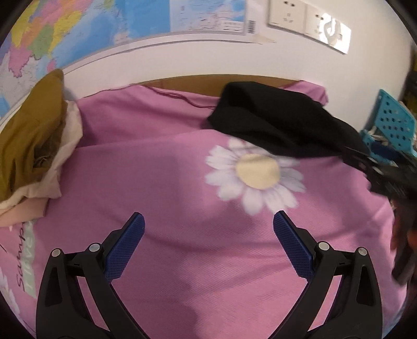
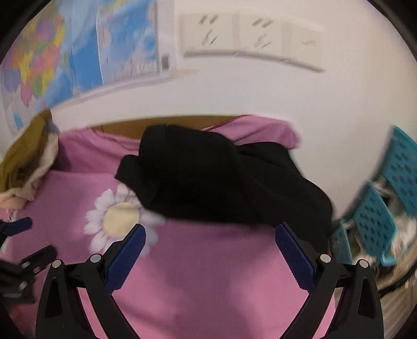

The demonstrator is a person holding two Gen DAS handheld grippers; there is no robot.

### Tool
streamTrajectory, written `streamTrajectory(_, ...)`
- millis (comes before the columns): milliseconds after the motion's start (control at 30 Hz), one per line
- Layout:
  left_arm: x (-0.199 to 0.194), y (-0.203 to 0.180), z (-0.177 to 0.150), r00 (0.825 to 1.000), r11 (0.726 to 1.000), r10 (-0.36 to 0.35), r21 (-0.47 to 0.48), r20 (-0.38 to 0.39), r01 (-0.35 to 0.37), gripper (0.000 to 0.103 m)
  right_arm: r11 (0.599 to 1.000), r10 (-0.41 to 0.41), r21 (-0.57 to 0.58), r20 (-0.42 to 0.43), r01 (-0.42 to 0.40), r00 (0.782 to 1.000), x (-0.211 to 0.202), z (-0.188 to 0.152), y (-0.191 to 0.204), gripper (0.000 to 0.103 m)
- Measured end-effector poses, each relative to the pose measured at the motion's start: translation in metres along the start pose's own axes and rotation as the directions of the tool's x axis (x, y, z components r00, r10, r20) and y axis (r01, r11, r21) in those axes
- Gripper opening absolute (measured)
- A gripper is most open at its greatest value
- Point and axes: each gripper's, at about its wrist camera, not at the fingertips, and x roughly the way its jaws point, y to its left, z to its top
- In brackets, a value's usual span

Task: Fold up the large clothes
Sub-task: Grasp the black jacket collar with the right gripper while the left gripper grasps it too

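Blue-padded left tongs [image 1: 208, 219] fill the bottom of the left wrist view, the two fingers spread wide apart with nothing between them, hovering over a pink sheet [image 1: 161, 182] that covers the surface. Printed on this sheet is a large white daisy with a pale yellow centre [image 1: 256, 170].

At the far left, against the wall, sits a loose heap of other clothes: a mustard-brown garment [image 1: 28, 130] lying on top of cream fabric [image 1: 65, 146]. It is crumpled, not folded.

Further right, toward the back of the surface, lies the black garment [image 1: 273, 122], the likely piece to fold. It is bunched into a thick, uneven mound, touching the upper edge of the daisy print. No neat edges or flat layers show, so folding appears not to have begun on it.

In the right wrist view, the right tongs [image 2: 210, 229] are also spread wide and hold nothing. The black garment [image 2: 221, 180] lies just ahead of them, near the fingertips but not between them. This view is blurred by motion.

At the far right stands a teal perforated plastic basket [image 2: 391, 203] beside the surface.

On the wall behind are a colourful map [image 1: 78, 28] and white power sockets [image 1: 307, 23].

Judging from this, nearly all of the task remains: the black garment needs to be picked up, spread flat and folded, and the heap at left looks untouched.
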Motion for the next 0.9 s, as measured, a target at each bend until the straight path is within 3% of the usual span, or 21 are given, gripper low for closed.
streamTrajectory(100,0.008,0.007,0.005,1.0,1.0,0.023,-0.001,-0.014,-0.023,0.097,0.998,0.01,-0.069,-0.057,-0.014,0.998,0.047,0.032,0.008,0.097)
streamTrajectory(167,0.016,0.01,0.008,0.999,1.0,0.031,-0.001,-0.027,-0.031,0.097,0.993,-0.03,-0.118,-0.058,0.023,0.998,0.068,0.048,0.012,0.097)
streamTrajectory(267,0.023,0.015,0.01,0.998,0.999,0.042,-0.001,-0.038,-0.042,0.097,0.992,-0.054,-0.115,-0.08,0.045,0.995,0.098,0.069,0.002,0.097)
streamTrajectory(433,0.042,0.02,0.014,0.996,0.999,0.053,0.015,-0.069,-0.052,0.097,0.988,0.116,-0.074,-0.188,-0.132,0.975,0.129,0.083,-0.018,0.094)
streamTrajectory(467,0.046,0.02,0.015,0.995,0.999,0.052,0.016,-0.081,-0.051,0.097,0.981,0.168,-0.062,-0.191,-0.182,0.967,0.128,0.082,-0.021,0.084)
streamTrajectory(500,0.049,0.021,0.015,0.995,0.998,0.053,0.019,-0.088,-0.052,0.097,0.967,0.234,-0.057,-0.194,-0.249,0.953,0.126,0.081,-0.023,0.054)
streamTrajectory(533,0.052,0.021,0.016,0.994,0.998,0.057,0.023,-0.093,-0.055,0.097,0.967,0.23,-0.07,-0.193,-0.247,0.954,0.122,0.081,-0.024,0.033)
streamTrajectory(600,0.06,0.02,0.02,0.993,0.998,0.06,0.03,-0.104,-0.057,0.097,0.964,0.226,-0.101,-0.181,-0.247,0.957,0.111,0.079,-0.025,0.013)
streamTrajectory(633,0.063,0.02,0.022,0.993,0.998,0.059,0.035,-0.101,-0.056,0.097,0.965,0.219,-0.112,-0.146,-0.237,0.965,0.098,0.08,-0.028,0.007)
streamTrajectory(767,0.07,0.014,0.038,0.998,0.998,0.034,0.062,-0.062,-0.03,0.097,0.968,0.237,-0.099,0.05,-0.231,0.97,0.026,0.091,-0.049,0.005)
streamTrajectory(900,0.076,0.002,0.064,1.0,0.995,-0.013,0.1,-0.002,0.014,0.097,0.97,0.237,-0.004,0.212,-0.242,0.948,-0.027,0.103,-0.091,0.005)
